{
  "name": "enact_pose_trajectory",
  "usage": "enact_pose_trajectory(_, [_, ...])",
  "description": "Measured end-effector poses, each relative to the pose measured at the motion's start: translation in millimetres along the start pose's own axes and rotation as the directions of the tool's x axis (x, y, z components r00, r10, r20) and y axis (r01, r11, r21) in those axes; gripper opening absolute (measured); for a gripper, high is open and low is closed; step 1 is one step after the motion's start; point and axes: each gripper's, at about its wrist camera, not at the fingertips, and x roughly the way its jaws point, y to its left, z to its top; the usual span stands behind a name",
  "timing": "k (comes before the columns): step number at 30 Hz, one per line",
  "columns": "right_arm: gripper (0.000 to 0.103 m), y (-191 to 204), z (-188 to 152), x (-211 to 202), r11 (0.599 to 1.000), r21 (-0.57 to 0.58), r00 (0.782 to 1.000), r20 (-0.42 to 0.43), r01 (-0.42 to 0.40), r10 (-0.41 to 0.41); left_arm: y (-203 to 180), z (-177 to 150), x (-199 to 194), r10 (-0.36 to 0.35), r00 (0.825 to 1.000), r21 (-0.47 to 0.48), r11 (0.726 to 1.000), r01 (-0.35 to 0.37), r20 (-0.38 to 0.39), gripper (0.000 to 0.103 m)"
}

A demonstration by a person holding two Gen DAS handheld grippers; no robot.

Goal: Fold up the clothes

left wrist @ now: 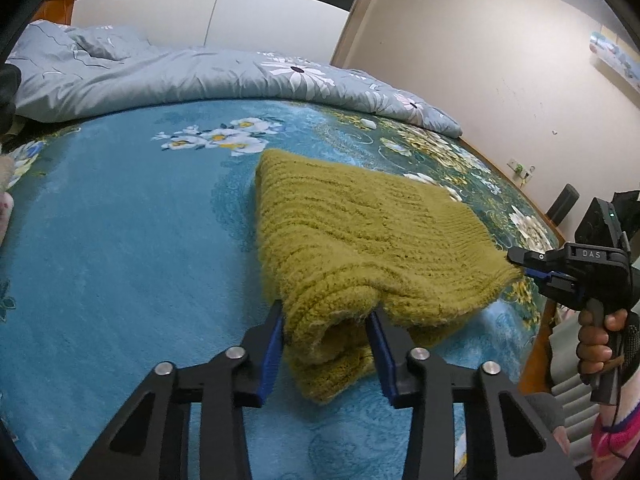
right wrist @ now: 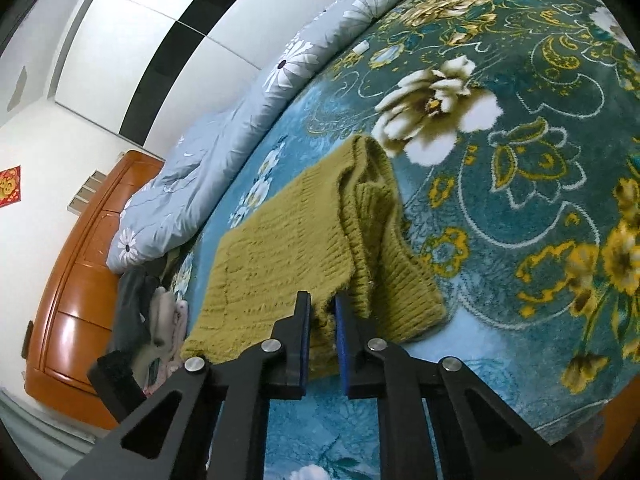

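An olive-green knitted sweater (left wrist: 360, 240) lies folded on the blue floral bedspread (left wrist: 120, 240). My left gripper (left wrist: 326, 312) is closed around a thick rolled corner of it, the fabric bulging between the blue pads. My right gripper (right wrist: 323, 300) is shut on the sweater's (right wrist: 280, 248) near edge; in the left wrist view it (left wrist: 520, 266) grips the right corner. A folded sleeve part (right wrist: 372, 200) lies along the sweater's right side.
A grey flowered duvet (left wrist: 180, 72) is bunched along the far side of the bed. Folded clothes (right wrist: 160, 320) lie by the orange wooden headboard (right wrist: 80, 280). The bed edge and a wall are at right (left wrist: 540, 220).
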Motion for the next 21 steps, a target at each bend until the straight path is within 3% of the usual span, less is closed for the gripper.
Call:
enact_pose_trajectory(8, [0.010,-0.5,-2.3,1.7,1.000,-0.009,1.000,-0.010,-0.001,0.001,0.0,1.0,-1.5,-0.004,1.000,0.006,1.000,0.004,0.001,0.034])
enact_pose_trajectory(11, [0.015,-3.3,-2.6,6.5,1.000,-0.002,1.000,-0.021,0.000,0.000,2.4,1.5,-1.3,-0.010,1.000,0.001,1.000,0.010,-0.001,0.034])
enact_pose_trajectory(15, [0.036,-8.1,-2.8,14.7,1.000,0.010,0.999,-0.038,0.004,-0.004,2.6,1.4,-0.6,-0.011,1.000,-0.002,1.000,0.011,-0.004,0.034])
enact_pose_trajectory(21, [0.034,-15.1,-2.8,24.6,0.999,0.039,0.999,-0.051,0.001,0.001,1.7,1.4,0.0,-0.006,1.000,0.002,1.000,0.006,-0.005,0.034])
